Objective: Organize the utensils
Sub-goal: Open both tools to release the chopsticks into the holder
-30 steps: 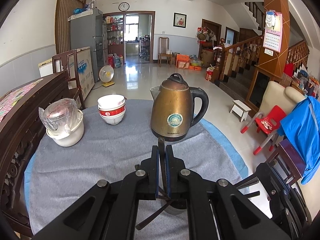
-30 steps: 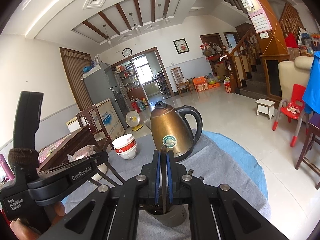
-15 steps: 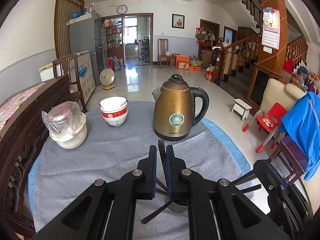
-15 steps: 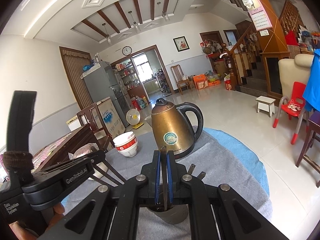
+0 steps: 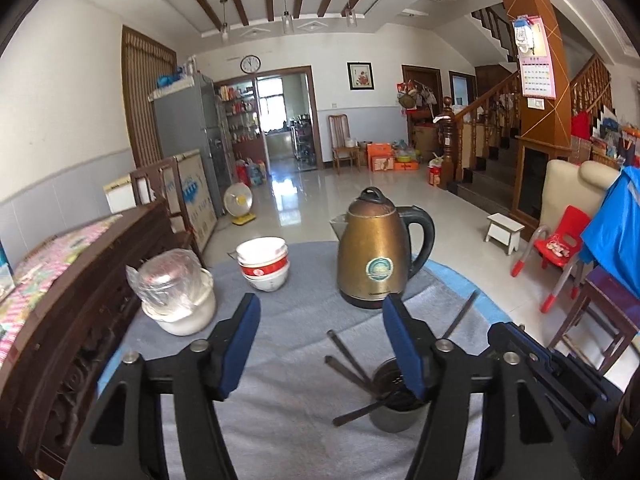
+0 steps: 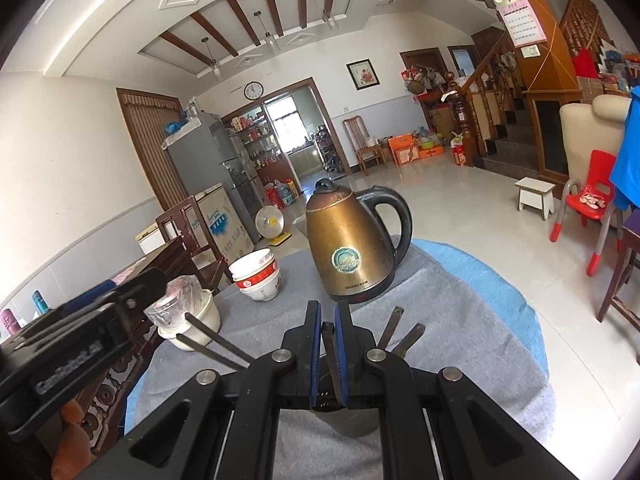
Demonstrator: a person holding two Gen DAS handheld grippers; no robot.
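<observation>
A grey metal cup point(image 5: 392, 416) stands on the cloth-covered table point(image 5: 288, 320) with several dark flat utensils point(image 5: 348, 360) fanning out of it. My left gripper point(image 5: 320, 304) hangs just above and left of the cup. Its jaws are opening, and only cloth shows between the blue pads point(image 5: 244, 340). My right gripper point(image 6: 328, 308) is shut on one dark utensil point(image 6: 331, 344) that stands upright in the cup point(image 6: 352, 420). Other utensils point(image 6: 394, 330) lean out on both sides. The right gripper's body point(image 5: 540, 360) shows beside the cup, and the left gripper's body point(image 6: 100, 320) shows at the left.
A bronze electric kettle point(image 5: 376, 252) stands just behind the cup. Stacked red-and-white bowls point(image 5: 264, 264) and a white pot with a plastic-wrapped lid point(image 5: 176, 296) sit further left. A carved wooden bench point(image 5: 80, 300) borders the table's left edge. A hand point(image 6: 68, 432) holds the left gripper.
The left gripper, shut on a dark utensil before, has spread its jaws, let it go and drawn back and up. The right gripper stays shut on its utensil.
</observation>
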